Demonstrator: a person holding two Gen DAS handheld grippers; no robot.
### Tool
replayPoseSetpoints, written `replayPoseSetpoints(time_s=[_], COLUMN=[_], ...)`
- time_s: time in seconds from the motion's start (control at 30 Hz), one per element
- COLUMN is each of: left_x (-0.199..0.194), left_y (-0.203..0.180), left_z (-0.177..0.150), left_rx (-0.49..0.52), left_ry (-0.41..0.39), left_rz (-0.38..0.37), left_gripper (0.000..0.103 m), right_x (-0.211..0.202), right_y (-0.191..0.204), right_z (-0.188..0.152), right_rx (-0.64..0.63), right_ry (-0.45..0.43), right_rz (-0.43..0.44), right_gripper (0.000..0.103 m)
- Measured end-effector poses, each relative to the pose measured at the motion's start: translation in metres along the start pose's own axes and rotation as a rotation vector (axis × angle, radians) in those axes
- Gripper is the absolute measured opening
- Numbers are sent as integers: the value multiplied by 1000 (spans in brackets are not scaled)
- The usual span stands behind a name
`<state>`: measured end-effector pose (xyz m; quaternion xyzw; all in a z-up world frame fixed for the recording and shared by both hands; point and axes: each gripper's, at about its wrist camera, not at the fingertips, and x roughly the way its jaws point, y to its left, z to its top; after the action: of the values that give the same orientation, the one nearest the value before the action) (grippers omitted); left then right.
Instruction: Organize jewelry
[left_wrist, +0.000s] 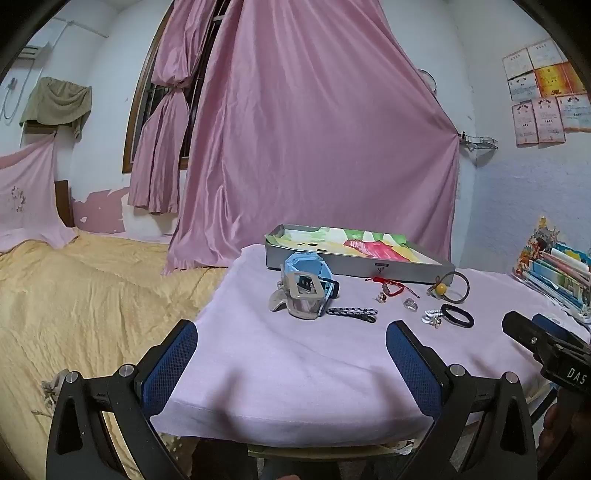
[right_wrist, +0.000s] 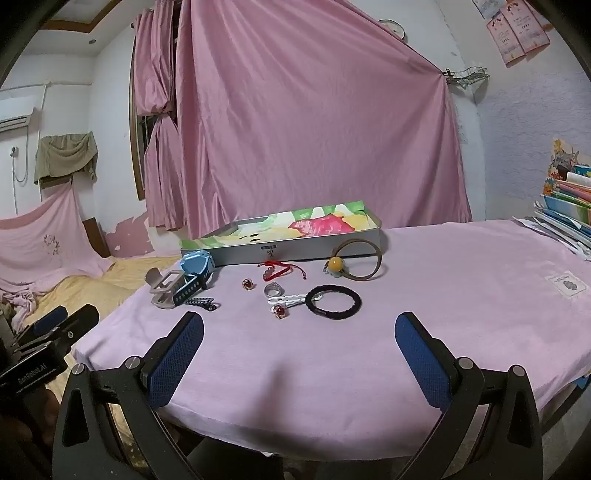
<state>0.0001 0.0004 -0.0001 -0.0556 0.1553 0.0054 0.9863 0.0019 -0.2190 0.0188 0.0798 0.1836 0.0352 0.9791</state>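
Observation:
Jewelry lies on a pink-covered table in front of a flat silver box (left_wrist: 354, 264) (right_wrist: 295, 249) lined with colourful paper. There is a blue watch (left_wrist: 308, 286) (right_wrist: 192, 277), a braided cord (left_wrist: 352, 314) (right_wrist: 201, 304), a red string bracelet (left_wrist: 388, 286) (right_wrist: 282, 269), a clear ring (left_wrist: 411, 304) (right_wrist: 274, 289), a brown hoop with a yellow bead (left_wrist: 448, 288) (right_wrist: 356, 264), a black hair tie (left_wrist: 457, 316) (right_wrist: 333, 301), and a white chain with a red charm (right_wrist: 284, 304). My left gripper (left_wrist: 291, 349) and right gripper (right_wrist: 299, 338) are open and empty, hovering over the table's near edge.
A yellow bedspread (left_wrist: 74, 295) lies left of the table. A stack of books (left_wrist: 554, 269) (right_wrist: 569, 206) sits at the table's right. A pink curtain (left_wrist: 314, 129) hangs behind the box. A white label (right_wrist: 567, 283) lies on the cloth at right.

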Motion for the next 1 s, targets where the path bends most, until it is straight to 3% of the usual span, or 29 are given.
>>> replayPoseSetpoints(time_s=[1.0], left_x=[1], left_y=[-1], left_z=[-1], left_rx=[-1], left_ry=[-7], left_rz=[-4], left_gripper=[103], right_x=[4], right_y=[2], right_z=[-5], right_rx=[14], right_ry=[17], right_rz=[5], right_gripper=[102])
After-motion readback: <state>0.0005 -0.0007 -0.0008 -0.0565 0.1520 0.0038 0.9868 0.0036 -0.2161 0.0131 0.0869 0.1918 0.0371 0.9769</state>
